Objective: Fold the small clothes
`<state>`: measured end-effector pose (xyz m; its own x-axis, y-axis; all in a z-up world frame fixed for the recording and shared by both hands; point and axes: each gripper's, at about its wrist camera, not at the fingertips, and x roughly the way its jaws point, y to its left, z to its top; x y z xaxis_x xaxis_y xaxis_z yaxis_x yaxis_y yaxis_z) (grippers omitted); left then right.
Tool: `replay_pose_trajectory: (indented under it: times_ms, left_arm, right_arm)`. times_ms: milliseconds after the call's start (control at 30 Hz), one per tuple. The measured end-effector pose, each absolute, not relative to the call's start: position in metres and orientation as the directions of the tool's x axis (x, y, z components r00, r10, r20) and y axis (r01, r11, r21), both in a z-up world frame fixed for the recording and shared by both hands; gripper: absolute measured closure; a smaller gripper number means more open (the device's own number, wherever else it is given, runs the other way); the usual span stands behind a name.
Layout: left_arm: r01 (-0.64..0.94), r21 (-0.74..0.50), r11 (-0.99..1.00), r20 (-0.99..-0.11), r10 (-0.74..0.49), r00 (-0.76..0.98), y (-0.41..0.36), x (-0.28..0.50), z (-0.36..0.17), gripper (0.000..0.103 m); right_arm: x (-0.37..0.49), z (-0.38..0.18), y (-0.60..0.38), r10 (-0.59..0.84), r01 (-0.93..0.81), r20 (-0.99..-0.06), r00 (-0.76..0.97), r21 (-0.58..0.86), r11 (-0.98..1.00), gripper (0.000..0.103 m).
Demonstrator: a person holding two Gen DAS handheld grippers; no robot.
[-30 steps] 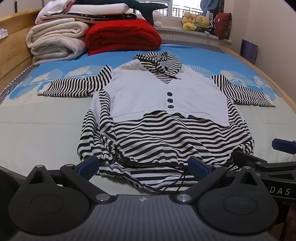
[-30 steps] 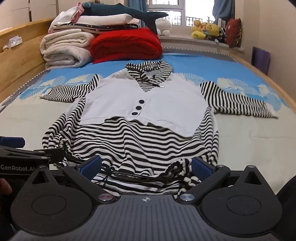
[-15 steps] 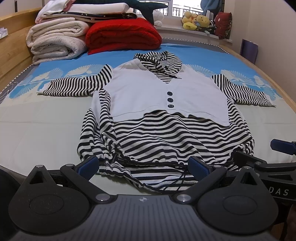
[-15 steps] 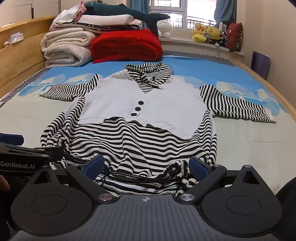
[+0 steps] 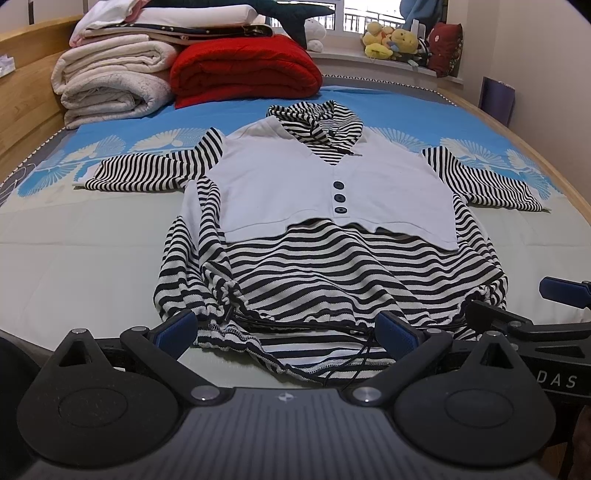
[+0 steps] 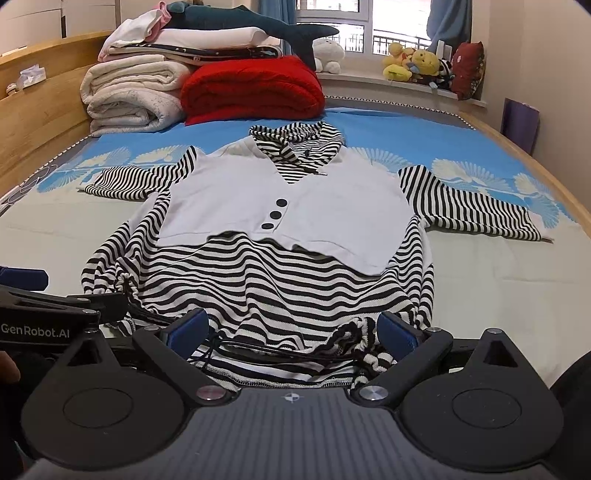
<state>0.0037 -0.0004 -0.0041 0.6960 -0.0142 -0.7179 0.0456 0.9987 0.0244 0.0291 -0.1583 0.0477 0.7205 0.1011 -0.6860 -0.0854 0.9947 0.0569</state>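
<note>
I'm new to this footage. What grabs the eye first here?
A striped top with a white vest front lies spread flat mid-bed, sleeves out. Behind it, a folded red blanket sits beside rolled cream bedding. Both open grippers, left and right, frame its hem.

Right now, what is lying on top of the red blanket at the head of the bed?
Nothing rests on the red blanket. A dark shark plush reaches over it from the neighbouring white blanket stack. What lies behind the blanket is hidden.

right tool (image 6: pixel 291 332) eased slightly forward over striped hem (image 6: pixel 280 373), seemingly
</note>
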Motion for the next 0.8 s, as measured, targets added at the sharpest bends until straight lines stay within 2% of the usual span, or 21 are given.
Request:
replay_pose_trajectory:
  times_ms: [333, 467, 633, 800]
  left_arm:
    - [0.048, 0.025, 0.999, -0.717, -0.016, 0.697, -0.001, 0.004, -0.005, 0.001]
    - [0.055, 0.029, 0.998, -0.703, -0.019, 0.711, -0.001, 0.003, -0.003, 0.001]
    - [0.053, 0.027, 0.998, -0.657, -0.022, 0.753, 0.018, 0.013, 0.016, 0.001]
    - [0.119, 0.060, 0.991, -0.623, -0.056, 0.780, 0.041, 0.051, 0.043, 0.008]
  right_arm:
    - [0.029, 0.047, -0.159, 0.099, -0.084, -0.683, 0.723, 0.055, 0.995, 0.006]
    - [0.028, 0.050, -0.160, 0.027, -0.037, -0.659, 0.752, -0.001, 0.999, 0.006]
    - [0.050, 0.078, -0.204, -0.038, 0.081, -0.597, 0.801, 0.046, 0.996, 0.005]
    - [0.092, 0.097, -0.269, -0.122, 0.164, -0.575, 0.809, 0.022, 0.986, 0.005]
